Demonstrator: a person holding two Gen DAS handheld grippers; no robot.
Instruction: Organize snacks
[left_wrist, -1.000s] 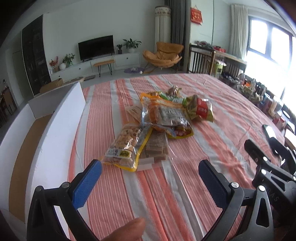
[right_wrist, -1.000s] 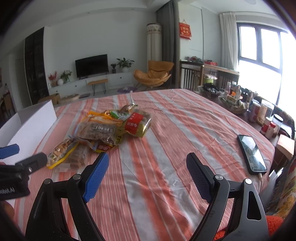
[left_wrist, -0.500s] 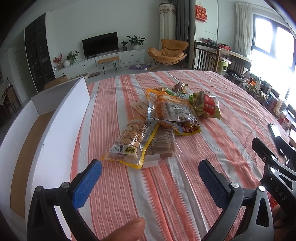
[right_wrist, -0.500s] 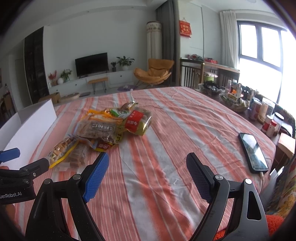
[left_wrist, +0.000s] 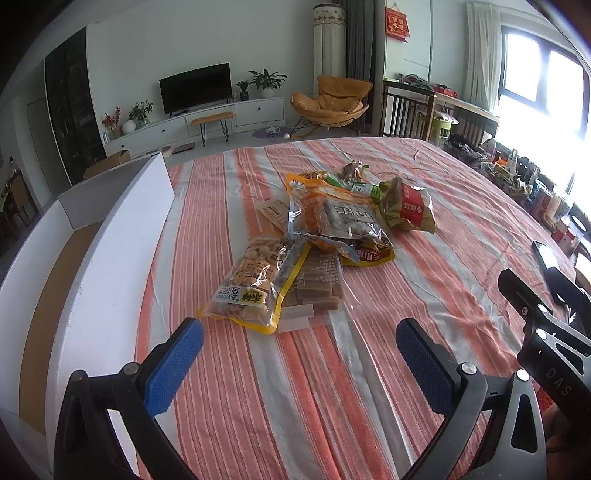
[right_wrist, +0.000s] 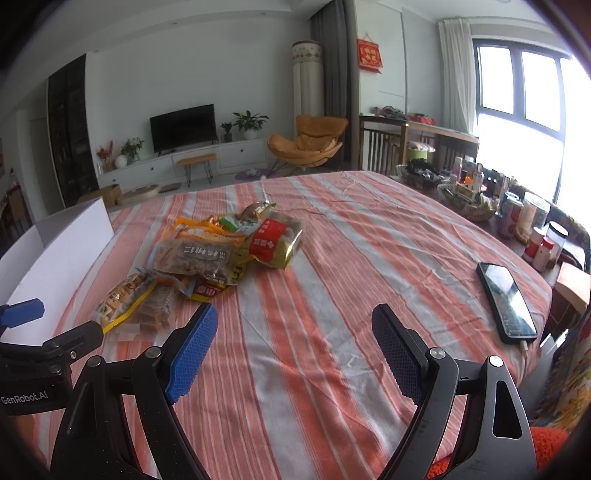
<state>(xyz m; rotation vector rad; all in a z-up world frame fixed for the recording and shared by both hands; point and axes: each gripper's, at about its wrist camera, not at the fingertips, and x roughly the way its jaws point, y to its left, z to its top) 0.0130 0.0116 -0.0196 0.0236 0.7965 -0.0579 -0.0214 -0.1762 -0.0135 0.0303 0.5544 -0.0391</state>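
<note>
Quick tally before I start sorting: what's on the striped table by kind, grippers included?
Snack packs: at least 8, the pile overlaps
White box: 1
Phone: 1
Grippers: 2, left gripper and right gripper, both open and empty
Total: at least 12
</note>
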